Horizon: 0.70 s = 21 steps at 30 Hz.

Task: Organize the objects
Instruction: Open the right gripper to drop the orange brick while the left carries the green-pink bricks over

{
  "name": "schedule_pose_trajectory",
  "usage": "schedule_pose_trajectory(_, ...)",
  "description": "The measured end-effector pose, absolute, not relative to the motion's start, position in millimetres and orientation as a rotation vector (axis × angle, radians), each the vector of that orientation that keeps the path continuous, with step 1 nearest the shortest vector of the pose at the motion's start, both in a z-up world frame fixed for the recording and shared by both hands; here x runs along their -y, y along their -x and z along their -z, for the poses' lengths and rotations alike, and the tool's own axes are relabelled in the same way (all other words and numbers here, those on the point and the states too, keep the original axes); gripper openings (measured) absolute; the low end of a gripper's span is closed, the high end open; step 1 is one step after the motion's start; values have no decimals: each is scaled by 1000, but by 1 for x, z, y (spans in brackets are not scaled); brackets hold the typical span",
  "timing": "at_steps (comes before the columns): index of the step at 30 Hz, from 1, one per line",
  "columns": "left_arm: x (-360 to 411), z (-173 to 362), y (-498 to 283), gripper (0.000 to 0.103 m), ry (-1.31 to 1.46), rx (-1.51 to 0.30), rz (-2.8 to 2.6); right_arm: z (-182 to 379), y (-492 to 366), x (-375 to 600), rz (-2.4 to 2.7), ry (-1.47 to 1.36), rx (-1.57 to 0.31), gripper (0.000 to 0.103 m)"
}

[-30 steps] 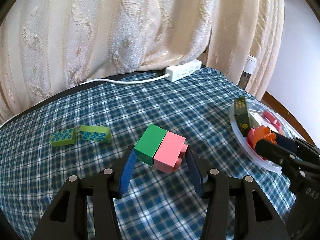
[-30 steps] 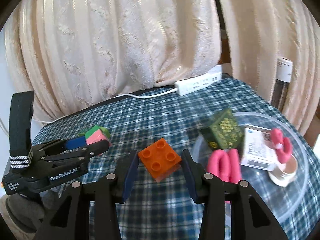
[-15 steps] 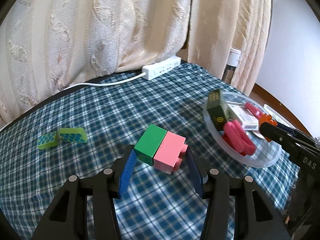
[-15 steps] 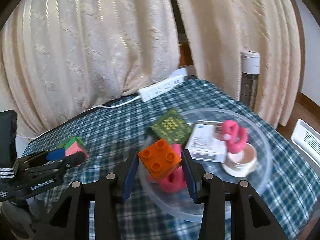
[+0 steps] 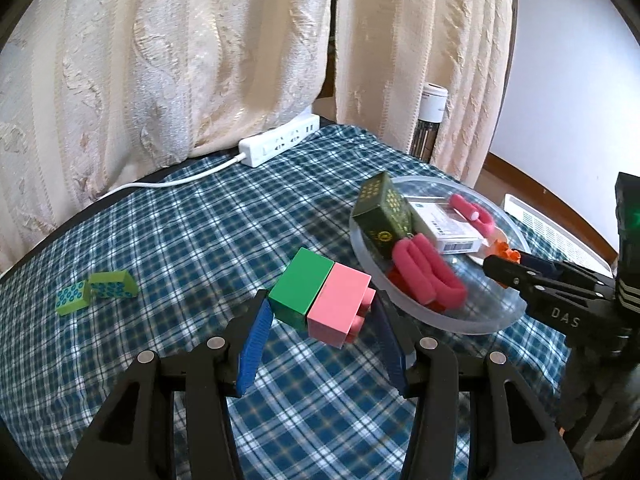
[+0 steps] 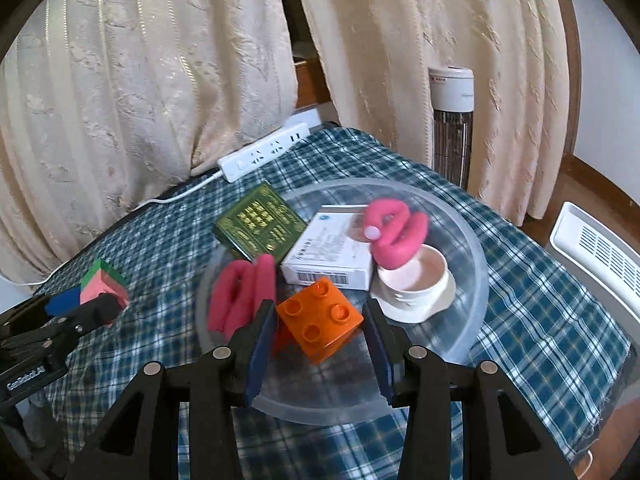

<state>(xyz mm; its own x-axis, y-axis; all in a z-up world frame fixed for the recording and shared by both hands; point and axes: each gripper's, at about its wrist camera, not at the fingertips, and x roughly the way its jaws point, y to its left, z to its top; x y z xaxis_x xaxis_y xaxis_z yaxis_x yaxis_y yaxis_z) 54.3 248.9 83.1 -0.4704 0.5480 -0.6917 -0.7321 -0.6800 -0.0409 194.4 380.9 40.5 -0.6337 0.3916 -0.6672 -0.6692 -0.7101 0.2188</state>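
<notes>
Left gripper (image 5: 320, 316) squeezes green-and-pink block (image 5: 320, 300) – clear bowl (image 5: 440, 320) just off to its right. Right gripper (image 6: 318, 324) squeezes orange block (image 6: 320, 318) – over bowl, white cup (image 6: 416, 280) ahead.

Your left gripper (image 5: 321, 312) is closed on a green and pink block (image 5: 320, 298). Its two blue fingers (image 5: 253, 350) press on the block from both sides, and the block sits tilted between them, up off the worktop (image 5: 160, 240). Your right gripper (image 6: 319, 322) is closed on an orange block (image 6: 319, 322) the same way, with one blue finger on each side, and it hangs over the clear bowl (image 6: 476, 264). Your two grippers are near each other. Each one shows at the edge of the other one's view, left gripper to the left, right gripper to the right.
</notes>
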Motion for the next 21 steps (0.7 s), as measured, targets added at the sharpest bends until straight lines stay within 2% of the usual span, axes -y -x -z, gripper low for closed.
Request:
schedule_pose_trajectory(5, -259, -84, -59, 52, 895, -343, -2140, -37, -200, -387, -2306, 802, -635, 48)
schedule_pose_trajectory(8, -266, -84, -64, 52, 891, -353, -2121, -36, -205, -390, -2312, 780, -666, 59)
schedule_pose_trajectory(21, -310, -81, -85, 52, 879, -366, -1979, -47, -233, -409, -2253, 647, -664, 60)
